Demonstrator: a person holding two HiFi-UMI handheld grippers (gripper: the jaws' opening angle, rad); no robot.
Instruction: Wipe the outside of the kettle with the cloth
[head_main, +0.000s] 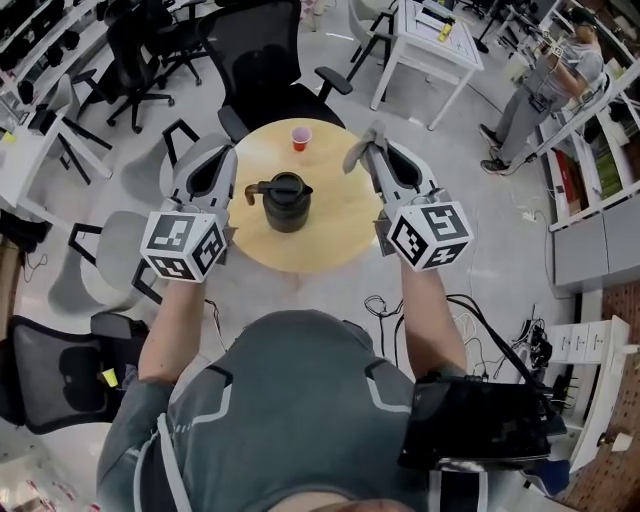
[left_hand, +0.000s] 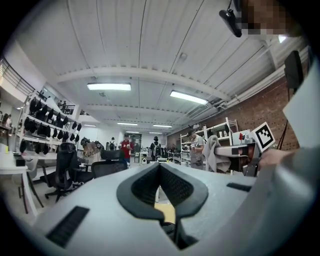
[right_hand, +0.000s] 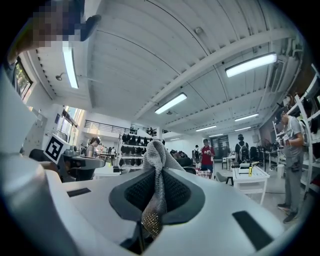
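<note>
A dark kettle (head_main: 286, 201) with a lid and a side handle stands upright in the middle of a round wooden table (head_main: 330, 235). My left gripper (head_main: 222, 152) hovers over the table's left edge, beside the kettle, jaws shut and holding nothing (left_hand: 159, 167). My right gripper (head_main: 371, 143) hovers at the table's right side, shut on a grey cloth (head_main: 360, 147). The cloth (right_hand: 156, 165) is pinched between the pads and sticks up past the tips. Both grippers point level. The kettle is hidden in both gripper views.
A small red cup (head_main: 301, 138) stands at the table's far edge. Black office chairs (head_main: 262, 55) ring the table at the back and left. White desks (head_main: 432, 40) stand beyond. A person (head_main: 545, 85) works at shelving far right. Cables lie on the floor (head_main: 385, 305).
</note>
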